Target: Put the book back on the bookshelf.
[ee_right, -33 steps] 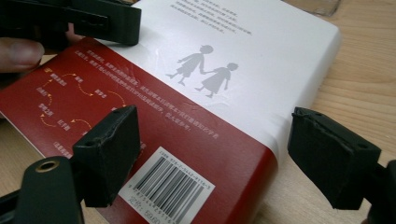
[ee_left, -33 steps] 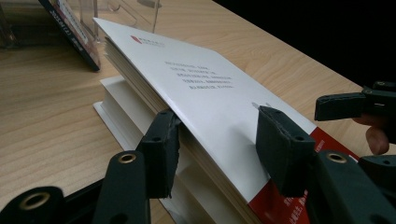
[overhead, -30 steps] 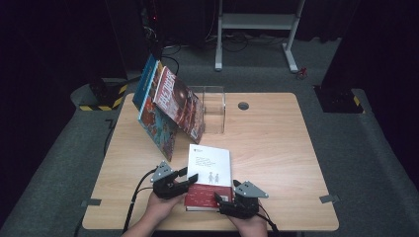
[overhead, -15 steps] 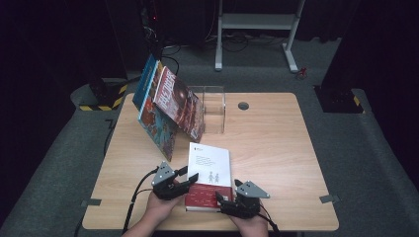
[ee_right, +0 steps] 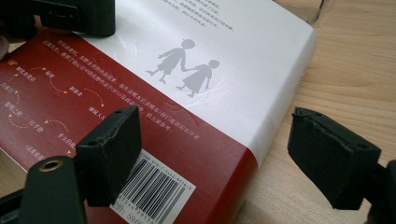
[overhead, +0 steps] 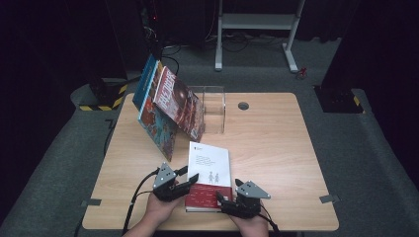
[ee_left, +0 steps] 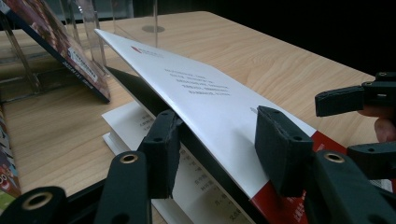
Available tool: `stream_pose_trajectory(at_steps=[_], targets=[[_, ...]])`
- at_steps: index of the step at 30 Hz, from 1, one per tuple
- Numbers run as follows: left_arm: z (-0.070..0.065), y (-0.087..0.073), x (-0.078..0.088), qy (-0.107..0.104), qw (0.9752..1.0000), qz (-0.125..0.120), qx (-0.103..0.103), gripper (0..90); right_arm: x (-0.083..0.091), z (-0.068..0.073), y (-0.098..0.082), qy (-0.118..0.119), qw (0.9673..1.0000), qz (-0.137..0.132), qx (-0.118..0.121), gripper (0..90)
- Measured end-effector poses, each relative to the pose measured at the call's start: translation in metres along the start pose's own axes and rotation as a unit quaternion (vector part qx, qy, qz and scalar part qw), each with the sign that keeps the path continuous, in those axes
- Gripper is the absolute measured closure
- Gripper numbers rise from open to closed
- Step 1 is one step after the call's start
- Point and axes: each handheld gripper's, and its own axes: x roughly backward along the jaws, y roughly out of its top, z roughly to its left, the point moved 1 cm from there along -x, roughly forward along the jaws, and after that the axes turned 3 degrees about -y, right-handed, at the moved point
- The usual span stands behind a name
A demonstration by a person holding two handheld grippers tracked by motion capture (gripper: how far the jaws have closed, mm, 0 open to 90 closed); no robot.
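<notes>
Left gripper, high view: it sits at the near left edge of the white and red book, jaws pointing toward the book's left side. The left gripper view adds what the high view cannot resolve: the back cover is lifted off the page block, with one pad under it and the other on top. Whether the pads press the cover cannot be told; it lies between jaws standing partly apart.

Beyond this gripper's tips, up and to the left, three books lean against a clear acrylic stand. The left gripper view shows the lower corner of one of them and the stand's transparent panels.

The white and red book lies flat on the wooden table, between the two grippers, its red band toward the person.

Right gripper, high view: it rests at the book's near right corner. The right gripper view shows detail absent from above: a barcode beside its left pad, two child silhouettes ahead of the tips, and the spine running between the jaws. One pad lies over the red cover, the other over bare table; the jaws stand wide and clamp nothing.

Count: two grippers, four books in all, one stand, one table.
</notes>
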Motion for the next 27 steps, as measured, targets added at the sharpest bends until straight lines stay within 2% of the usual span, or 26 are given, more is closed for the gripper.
stream_pose_trajectory(at_steps=[8,10,17,27], targets=[[-0.003,0.001,0.002,0.004,0.9999,-0.005,-0.015,51.1,0.000,-0.001,0.000,-0.001,1.0000,-0.001,-0.004,16.5],[-0.006,0.002,0.003,0.008,0.9996,-0.008,-0.026,51.1,0.000,-0.001,0.001,-0.002,1.0000,-0.002,-0.004,16.4],[-0.014,0.006,0.008,0.016,0.9980,-0.019,-0.059,51.1,0.002,-0.004,0.002,-0.006,0.9999,-0.009,-0.007,16.3],[-0.022,0.006,0.013,0.023,0.9955,-0.034,-0.085,51.2,0.004,-0.006,0.003,-0.010,0.9998,-0.015,-0.013,16.3]])
